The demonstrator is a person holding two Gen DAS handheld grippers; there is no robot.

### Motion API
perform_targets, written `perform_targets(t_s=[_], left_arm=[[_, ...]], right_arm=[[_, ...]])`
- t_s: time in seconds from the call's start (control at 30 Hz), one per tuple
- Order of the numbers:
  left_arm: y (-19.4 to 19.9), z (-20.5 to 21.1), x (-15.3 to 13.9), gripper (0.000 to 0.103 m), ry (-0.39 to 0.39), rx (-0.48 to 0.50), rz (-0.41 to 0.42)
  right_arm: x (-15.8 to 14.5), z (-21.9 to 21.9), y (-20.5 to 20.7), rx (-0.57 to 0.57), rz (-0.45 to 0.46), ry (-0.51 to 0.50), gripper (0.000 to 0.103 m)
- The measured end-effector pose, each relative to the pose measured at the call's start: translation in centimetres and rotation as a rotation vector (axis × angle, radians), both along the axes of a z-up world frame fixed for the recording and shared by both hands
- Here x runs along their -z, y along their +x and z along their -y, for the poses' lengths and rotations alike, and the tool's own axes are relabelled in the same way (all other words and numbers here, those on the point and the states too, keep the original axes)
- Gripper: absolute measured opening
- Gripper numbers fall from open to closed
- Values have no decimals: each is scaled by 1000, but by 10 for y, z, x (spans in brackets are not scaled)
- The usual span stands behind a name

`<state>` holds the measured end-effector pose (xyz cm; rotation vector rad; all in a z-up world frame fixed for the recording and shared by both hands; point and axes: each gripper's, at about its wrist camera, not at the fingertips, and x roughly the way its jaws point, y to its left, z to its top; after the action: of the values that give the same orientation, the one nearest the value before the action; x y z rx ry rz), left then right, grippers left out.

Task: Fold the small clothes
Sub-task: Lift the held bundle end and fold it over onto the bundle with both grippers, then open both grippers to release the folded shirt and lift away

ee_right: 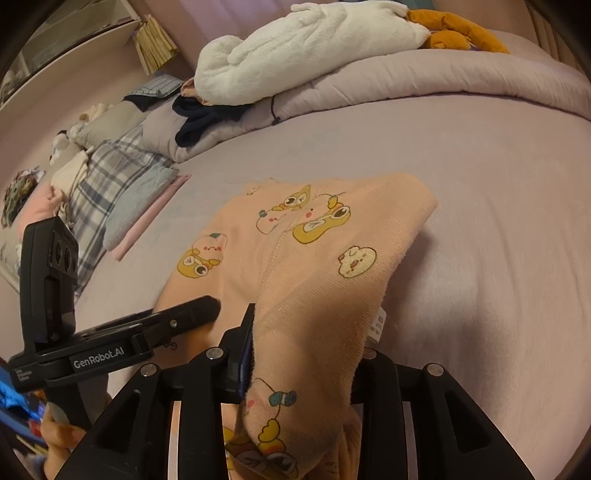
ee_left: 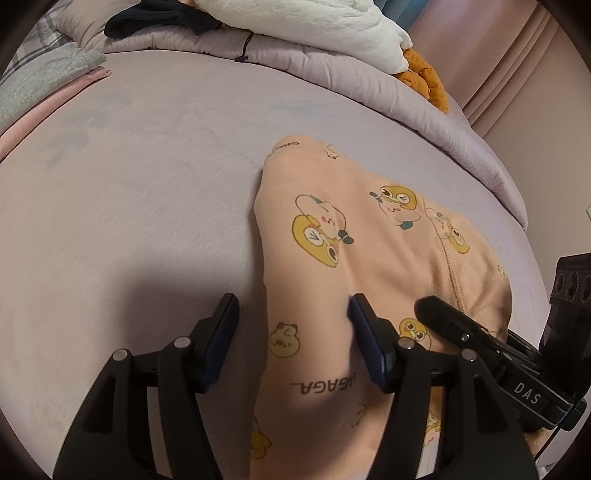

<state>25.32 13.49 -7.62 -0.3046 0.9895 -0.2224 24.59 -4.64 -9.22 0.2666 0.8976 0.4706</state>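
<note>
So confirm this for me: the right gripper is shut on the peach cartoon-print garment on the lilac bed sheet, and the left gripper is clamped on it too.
Half right. The right gripper is shut on the peach cartoon-print garment. The left gripper is not clamped: the left wrist view shows its jaws apart, straddling the garment's near edge over the lilac bed sheet.

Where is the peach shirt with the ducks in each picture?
Left wrist: peach shirt lies right of centre, running down under the open left claw.
Right wrist: shirt is in the centre, its near part draped over the right claw.
Shared landmark: white plush blanket at the back.
</note>
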Motion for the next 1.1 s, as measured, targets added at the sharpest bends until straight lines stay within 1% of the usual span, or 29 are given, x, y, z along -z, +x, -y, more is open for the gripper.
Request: perform_targets(t_s=[0.4, 0.7, 0.97, 1.1], left_arm=[[-12, -3, -2, 65, 18, -16, -2], [-28, -7, -4, 65, 18, -30, -5], [-39, -6, -4, 65, 51, -20, -7], [-45, -5, -2, 65, 78, -11, -7]], right_arm=[[0, 7, -6, 20, -17, 18, 33], [-2, 12, -12, 35, -18, 5, 34], [-5, 10, -18, 44, -4, -30, 34], [-7, 10, -19, 43, -4, -36, 37]])
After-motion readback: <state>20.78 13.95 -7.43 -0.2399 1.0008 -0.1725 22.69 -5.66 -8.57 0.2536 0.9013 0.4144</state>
